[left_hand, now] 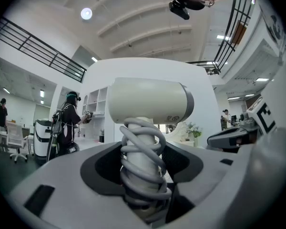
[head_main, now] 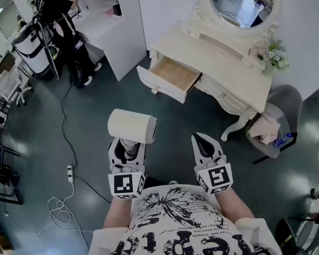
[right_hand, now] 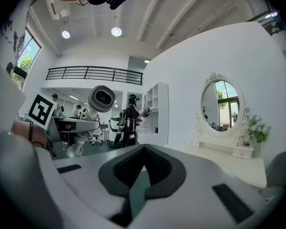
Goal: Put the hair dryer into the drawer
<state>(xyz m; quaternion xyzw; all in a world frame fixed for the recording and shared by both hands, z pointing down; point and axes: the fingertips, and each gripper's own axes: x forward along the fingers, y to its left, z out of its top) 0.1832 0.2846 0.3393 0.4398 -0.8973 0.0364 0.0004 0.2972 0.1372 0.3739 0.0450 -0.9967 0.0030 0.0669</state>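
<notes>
The cream hair dryer (head_main: 132, 126) stands upright in my left gripper (head_main: 128, 145), barrel on top, with its grey cord wound round the handle (left_hand: 142, 161). The left jaws are shut on that wrapped handle. The open wooden drawer (head_main: 173, 76) of the white dressing table (head_main: 228, 73) lies ahead and to the right, some way from both grippers, and looks empty. My right gripper (head_main: 204, 138) hangs beside the left one, shut with nothing in it. In the right gripper view the hair dryer (right_hand: 101, 98) shows at the left and the right gripper (right_hand: 140, 175) points toward the dressing table.
An oval mirror (head_main: 242, 4) and a flower pot (head_main: 276, 56) top the dressing table. A grey chair (head_main: 279, 121) with cloth and a bottle stands at its right. A person (head_main: 61, 20) works at a white desk at far left. A cable and power strip (head_main: 70, 173) lie on the floor.
</notes>
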